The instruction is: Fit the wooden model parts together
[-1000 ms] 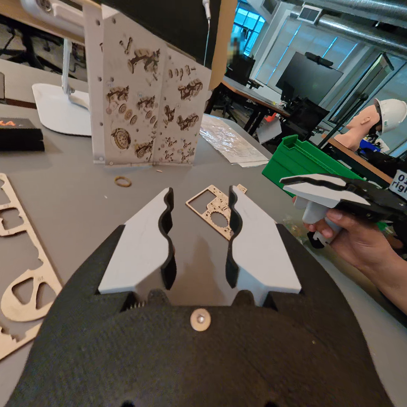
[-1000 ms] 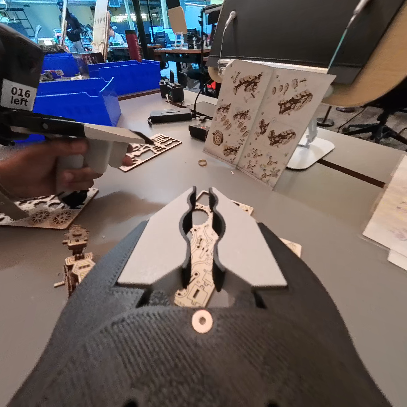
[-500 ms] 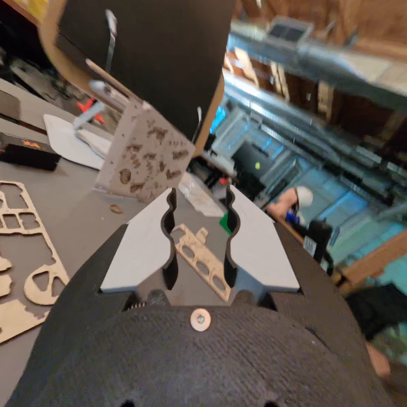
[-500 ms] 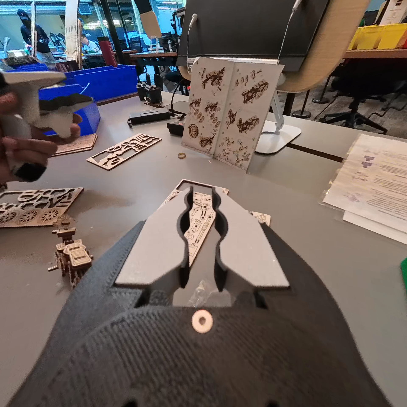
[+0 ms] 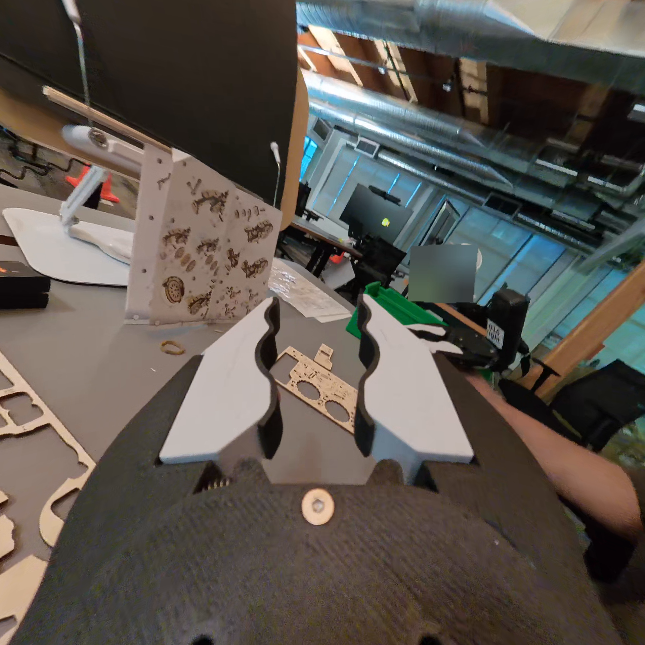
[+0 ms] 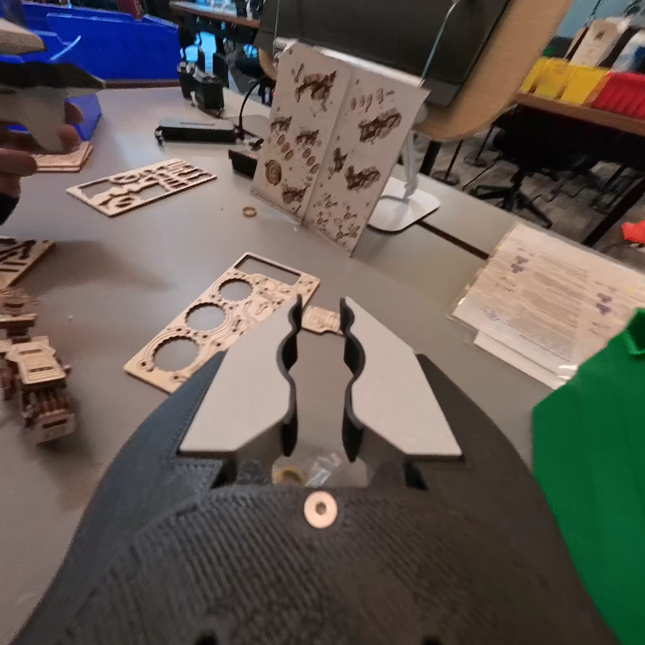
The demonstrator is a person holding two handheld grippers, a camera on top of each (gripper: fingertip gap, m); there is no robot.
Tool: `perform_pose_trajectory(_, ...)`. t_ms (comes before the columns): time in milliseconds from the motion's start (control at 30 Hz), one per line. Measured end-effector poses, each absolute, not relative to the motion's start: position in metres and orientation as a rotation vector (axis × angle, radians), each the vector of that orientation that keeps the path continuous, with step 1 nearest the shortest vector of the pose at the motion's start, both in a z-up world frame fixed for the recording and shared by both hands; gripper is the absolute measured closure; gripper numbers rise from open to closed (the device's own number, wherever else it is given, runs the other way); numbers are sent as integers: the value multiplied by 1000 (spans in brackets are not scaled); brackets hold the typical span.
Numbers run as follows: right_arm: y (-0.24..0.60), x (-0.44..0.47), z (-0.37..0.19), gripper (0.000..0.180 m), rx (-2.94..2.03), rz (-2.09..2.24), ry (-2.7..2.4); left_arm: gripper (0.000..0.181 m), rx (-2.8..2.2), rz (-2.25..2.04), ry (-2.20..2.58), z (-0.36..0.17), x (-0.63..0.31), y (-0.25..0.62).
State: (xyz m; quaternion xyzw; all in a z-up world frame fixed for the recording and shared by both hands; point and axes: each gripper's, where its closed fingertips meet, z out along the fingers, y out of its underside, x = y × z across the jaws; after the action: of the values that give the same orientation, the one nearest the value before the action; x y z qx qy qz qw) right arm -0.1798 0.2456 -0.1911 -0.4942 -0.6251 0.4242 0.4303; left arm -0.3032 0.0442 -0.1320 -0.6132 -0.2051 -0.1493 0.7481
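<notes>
A flat wooden parts sheet point(image 6: 223, 321) with three round holes lies on the grey table point(image 6: 146, 265); it also shows in the left wrist view point(image 5: 314, 380). A small wooden piece point(image 6: 319, 319) lies by its right edge. A partly built wooden model point(image 6: 38, 384) stands at the left. My right gripper point(image 6: 320, 307) is open and empty, above the table just right of the sheet. My left gripper point(image 5: 318, 307) is open and empty, held above the sheet. Each gripper shows in the other's view, the right one point(image 5: 453, 340) and the left one point(image 6: 31, 104).
A folded picture instruction sheet point(image 6: 331, 146) stands at the back, with a rubber band point(image 6: 249, 212) in front of it. More cut-out wooden sheets point(image 6: 139, 185) point(image 5: 21, 419) lie to the left. A green bin point(image 6: 593, 453) and sleeved papers point(image 6: 558, 307) are at the right. A small clear bag point(image 6: 321, 467) lies under my right gripper. There is about 25 cm between the tips of the two grippers. To reach the small wooden piece point(image 6: 319, 319) in a straight line is about 10 cm for my right fingers, about 25 cm for my left. It is also in sight in the left wrist view point(image 5: 324, 361).
My right gripper has opened wider and moved back and to the right, off the holed sheet. My left gripper swung upward, then tilted back down toward the table, still open.
</notes>
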Motion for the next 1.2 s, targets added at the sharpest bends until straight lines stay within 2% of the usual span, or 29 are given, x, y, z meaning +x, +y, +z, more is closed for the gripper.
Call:
perform_pose_trajectory(67, 231, -175, -195, 153, -1274, 1082, -1618, 133, -1380, -336, -416, -130, -289, 44)
perform_pose_trajectory(200, 209, -159, -171, 163, -1170, 1163, -1495, 134, -1399, -272, -383, -132, -261, 33)
perform_pose_trajectory(267, 207, -159, -164, 162, -1145, 1159, -1477, 135, -1425, -205, -370, -133, -258, 32)
perform_pose_trajectory(533, 218, -158, -167, 160, -1184, 1139, -1449, 136, -1463, -149, -387, -142, -258, 34)
perform_pose_trajectory(633, 231, -163, -182, 150, -1255, 1107, -1475, 136, -1521, -116, -379, -152, -261, 39)
perform_pose_trajectory(800, 251, -164, -191, 150, -1345, 1100, -1440, 136, -1590, -14, -347, -162, -263, 45)
perform_pose_trajectory(967, 237, -158, -190, 146, -1363, 1156, -1461, 156, -1508, 204, -362, -144, -277, 30)
perform_pose_trajectory(1100, 230, -158, -193, 146, -1321, 1058, -1495, 145, -1551, 138, -411, -155, -282, 27)
perform_pose_trajectory(1200, 223, -157, -197, 145, -1336, 1058, -1509, 146, -1517, 179, -440, -150, -290, 20)
